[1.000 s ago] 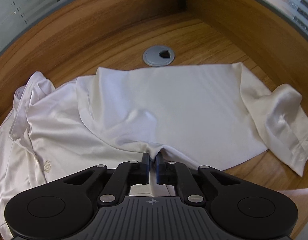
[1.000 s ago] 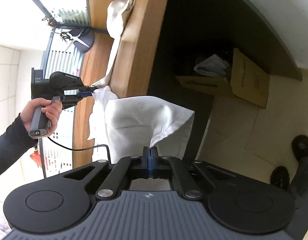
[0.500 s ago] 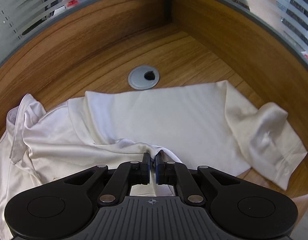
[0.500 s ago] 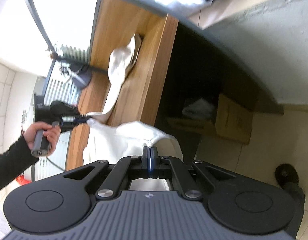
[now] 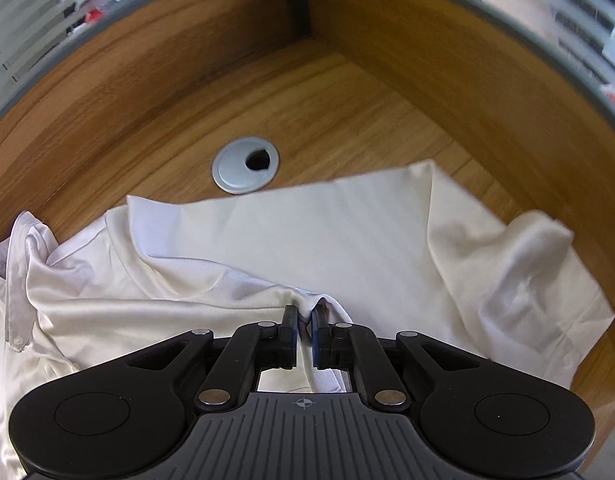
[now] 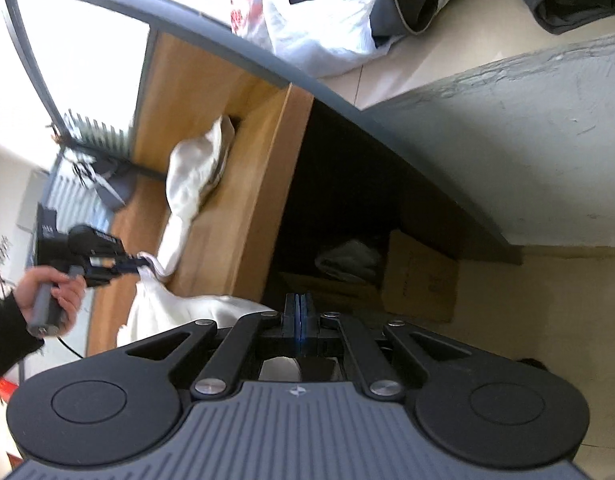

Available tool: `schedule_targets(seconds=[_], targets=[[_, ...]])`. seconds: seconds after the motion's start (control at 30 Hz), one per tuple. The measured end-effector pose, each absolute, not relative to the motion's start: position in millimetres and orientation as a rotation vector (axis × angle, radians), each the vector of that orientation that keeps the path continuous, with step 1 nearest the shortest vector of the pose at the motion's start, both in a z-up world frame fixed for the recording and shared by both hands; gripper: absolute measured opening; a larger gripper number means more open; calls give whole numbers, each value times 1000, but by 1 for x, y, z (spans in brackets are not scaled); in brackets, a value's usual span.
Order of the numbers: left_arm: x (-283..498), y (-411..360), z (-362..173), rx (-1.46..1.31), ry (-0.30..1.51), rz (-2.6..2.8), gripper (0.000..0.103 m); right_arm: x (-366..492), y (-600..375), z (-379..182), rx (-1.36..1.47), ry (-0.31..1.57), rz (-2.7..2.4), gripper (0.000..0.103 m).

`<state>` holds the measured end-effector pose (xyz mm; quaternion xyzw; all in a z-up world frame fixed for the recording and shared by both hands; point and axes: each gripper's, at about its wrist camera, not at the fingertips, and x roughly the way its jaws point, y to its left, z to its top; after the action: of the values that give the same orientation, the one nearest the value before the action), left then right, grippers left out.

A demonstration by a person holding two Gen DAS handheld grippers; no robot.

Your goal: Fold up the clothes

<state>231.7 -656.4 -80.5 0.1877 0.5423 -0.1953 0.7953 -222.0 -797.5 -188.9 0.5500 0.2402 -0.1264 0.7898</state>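
Where the white shirt (image 5: 307,248) lies spread over the wooden desk (image 5: 327,92), its folded body reaches toward the far corner, one sleeve (image 5: 539,280) bunched at the right and the collar (image 5: 15,264) at the left edge. At the near edge a fold of the shirt rises between the fingers of the left gripper (image 5: 303,320), whose jaws are opening, a narrow gap showing and the cloth standing in it, the pads no longer pressing it flat. Just beyond the shirt's far edge a grey cable grommet (image 5: 245,165) sits in the desk, apart from the cloth. From the right wrist view, the right gripper (image 6: 298,308) has its jaws pressed together; white cloth shows behind and beneath them, but whether it is pinched cannot be told. A hand (image 6: 51,292) in a dark sleeve holds the other gripper at the left. Under the desk a cardboard box (image 6: 419,276) stands open with grey cloth (image 6: 347,260) heaped in it. Farther off, a white plastic bag (image 6: 327,20) on the floor holds dark clothing (image 6: 407,4).
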Motion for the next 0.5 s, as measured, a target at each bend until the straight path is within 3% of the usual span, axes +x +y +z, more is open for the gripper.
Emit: schedule_targets(seconds=[0.1,0.3,0.5], targets=[[229,-655,-75,416,1156,-453,45,-218,-797,-183,1137,564,-255,5],[226,-632,-46,397,1168,-516,60,-208,-790,-150,1011,643,-162,5],[229,-576,-7,364,1145,-512,65,-200,-776,-109,853,729,-37,6]])
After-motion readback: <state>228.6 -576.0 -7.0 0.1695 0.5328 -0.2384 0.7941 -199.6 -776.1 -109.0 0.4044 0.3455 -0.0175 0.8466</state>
